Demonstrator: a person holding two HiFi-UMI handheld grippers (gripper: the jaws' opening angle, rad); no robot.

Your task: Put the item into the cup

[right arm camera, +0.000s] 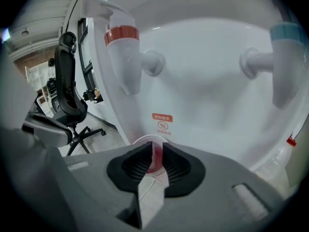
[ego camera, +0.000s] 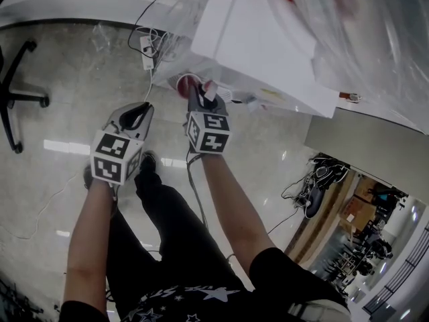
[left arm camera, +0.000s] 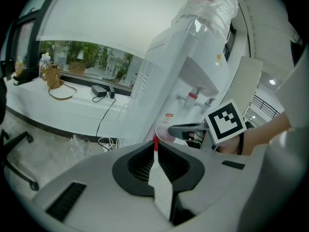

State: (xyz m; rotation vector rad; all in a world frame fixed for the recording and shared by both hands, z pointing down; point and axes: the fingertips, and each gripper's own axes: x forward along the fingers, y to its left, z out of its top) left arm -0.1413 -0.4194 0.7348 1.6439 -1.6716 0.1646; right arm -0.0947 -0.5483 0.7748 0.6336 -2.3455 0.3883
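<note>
A red paper cup [ego camera: 184,84] with a white rim hangs at the front of a white water dispenser [ego camera: 268,39]. My right gripper [ego camera: 194,89] is shut on the cup's wall. In the right gripper view the cup [right arm camera: 145,140] sits below the red-capped tap [right arm camera: 123,52], with the right gripper [right arm camera: 154,151] clamped on its rim. My left gripper [ego camera: 143,106] hovers just left of the cup, apart from it. Seen from the left gripper [left arm camera: 155,146], its jaws are pressed together and I make out nothing held. The cup [left arm camera: 164,132] shows just beyond them.
A blue-capped tap [right arm camera: 285,57] is to the right of the red one. An office chair [right arm camera: 67,95] stands left of the dispenser. Cables and a plug [ego camera: 147,45] lie on the floor by its base. A white counter [left arm camera: 58,105] runs along the window.
</note>
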